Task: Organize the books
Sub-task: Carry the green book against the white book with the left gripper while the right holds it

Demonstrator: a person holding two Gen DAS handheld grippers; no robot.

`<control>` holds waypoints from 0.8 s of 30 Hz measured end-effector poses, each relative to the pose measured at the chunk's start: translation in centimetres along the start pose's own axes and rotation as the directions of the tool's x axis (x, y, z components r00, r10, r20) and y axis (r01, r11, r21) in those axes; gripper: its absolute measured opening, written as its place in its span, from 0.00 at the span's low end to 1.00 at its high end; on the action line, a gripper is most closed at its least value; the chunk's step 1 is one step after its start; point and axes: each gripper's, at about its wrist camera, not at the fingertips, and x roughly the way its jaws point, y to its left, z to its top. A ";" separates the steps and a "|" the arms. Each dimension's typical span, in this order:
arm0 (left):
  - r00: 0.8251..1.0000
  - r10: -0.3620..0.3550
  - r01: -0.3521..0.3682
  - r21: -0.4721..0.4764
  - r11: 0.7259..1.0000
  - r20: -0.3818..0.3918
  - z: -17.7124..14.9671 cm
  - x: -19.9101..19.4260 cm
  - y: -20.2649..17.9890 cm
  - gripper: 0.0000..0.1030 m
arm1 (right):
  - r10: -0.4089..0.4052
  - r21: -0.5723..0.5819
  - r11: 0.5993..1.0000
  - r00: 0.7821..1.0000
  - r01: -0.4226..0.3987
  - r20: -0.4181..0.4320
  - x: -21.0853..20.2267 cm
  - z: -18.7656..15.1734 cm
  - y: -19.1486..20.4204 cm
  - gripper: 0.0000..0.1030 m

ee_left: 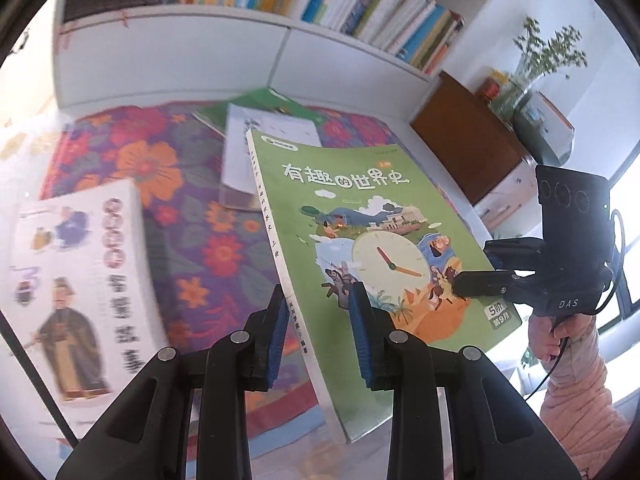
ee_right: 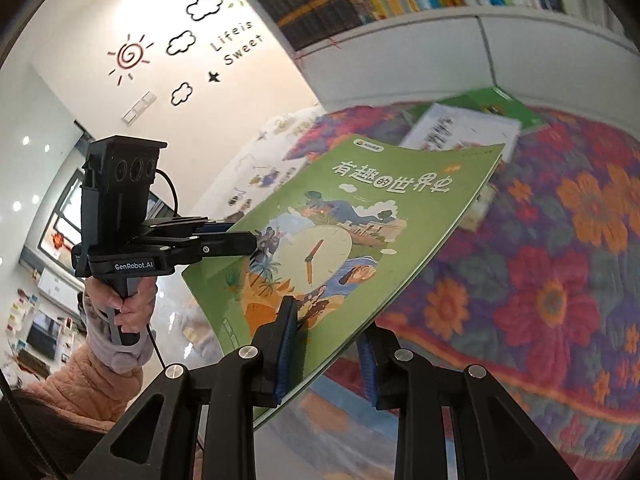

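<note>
White wall bookshelf (ee_left: pixel 256 28) spans the back, its row packed with upright spines, so that is probably where the books are headed. Below it the table under a purple floral quilted cloth (ee_left: pixel 192 208) serves as staging; loose books lie flat on it. Thick white paperback with cartoon figures (ee_left: pixel 80 280) lies on the left, and a white booklet (ee_left: pixel 264 148) rests on top of a green book (ee_left: pixel 272 104) at the back, both waiting their turn. Thin green softcover with a clock picture (ee_left: pixel 360 248) is up off the cloth, tilted, held from two sides because a floppy cover would sag from a single pinch. Left gripper (ee_left: pixel 318 336) fingers pinch the spine edge; right gripper (ee_right: pixel 326 344) fingers pinch the opposite open edge.
</note>
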 end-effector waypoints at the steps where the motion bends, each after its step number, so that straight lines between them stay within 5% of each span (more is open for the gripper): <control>1: 1.000 0.005 -0.005 -0.009 1.000 0.013 0.0 -0.7 0.6 0.27 | 0.002 -0.012 1.000 1.000 -0.002 -0.001 0.4 0.5 0.6 0.27; 14: 0.983 0.086 -0.062 -0.150 0.987 0.159 -1.8 -8.7 9.8 0.26 | 0.059 -0.137 0.988 0.997 -0.065 -0.049 8.0 7.2 8.8 0.27; 24: 0.975 0.155 -0.106 -0.287 0.952 0.156 -4.7 -9.4 16.8 0.26 | 0.093 -0.189 0.975 0.989 -0.114 -0.117 16.0 9.0 12.3 0.27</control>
